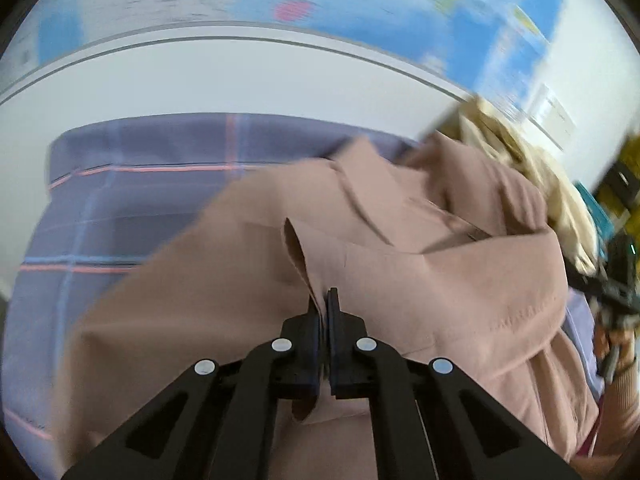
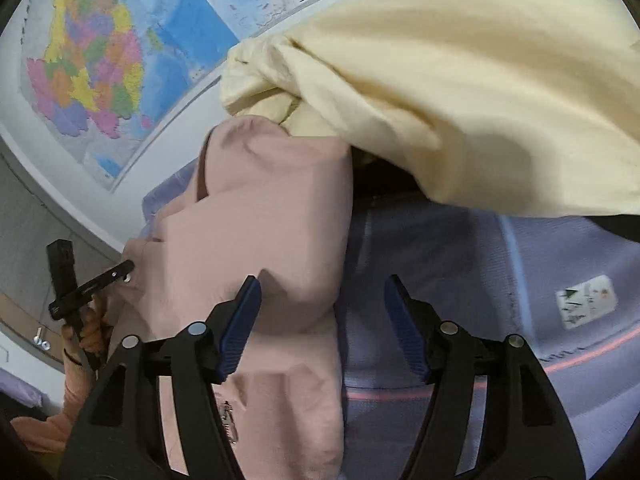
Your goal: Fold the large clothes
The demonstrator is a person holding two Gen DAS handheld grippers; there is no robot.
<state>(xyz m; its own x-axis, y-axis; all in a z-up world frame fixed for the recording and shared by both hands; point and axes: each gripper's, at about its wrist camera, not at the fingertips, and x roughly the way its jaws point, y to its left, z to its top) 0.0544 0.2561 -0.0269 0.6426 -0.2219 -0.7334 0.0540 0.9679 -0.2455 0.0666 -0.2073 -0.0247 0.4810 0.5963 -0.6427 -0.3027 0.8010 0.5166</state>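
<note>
A large dusty-pink garment (image 1: 400,272) lies bunched on a lavender plaid sheet (image 1: 140,200). My left gripper (image 1: 325,300) is shut on a fold of the pink garment and holds it up. In the right wrist view the same pink garment (image 2: 256,248) hangs at the left, over the sheet (image 2: 460,280). My right gripper (image 2: 322,284) is open and empty, its left finger in front of the pink cloth. The left gripper (image 2: 124,270) shows at the left edge there, pinching the garment's edge.
A cream-yellow garment (image 2: 460,100) is piled at the upper right on the sheet; it also shows in the left wrist view (image 1: 520,168). A coloured wall map (image 2: 100,72) hangs on the white wall behind. A white label (image 2: 586,302) is on the sheet.
</note>
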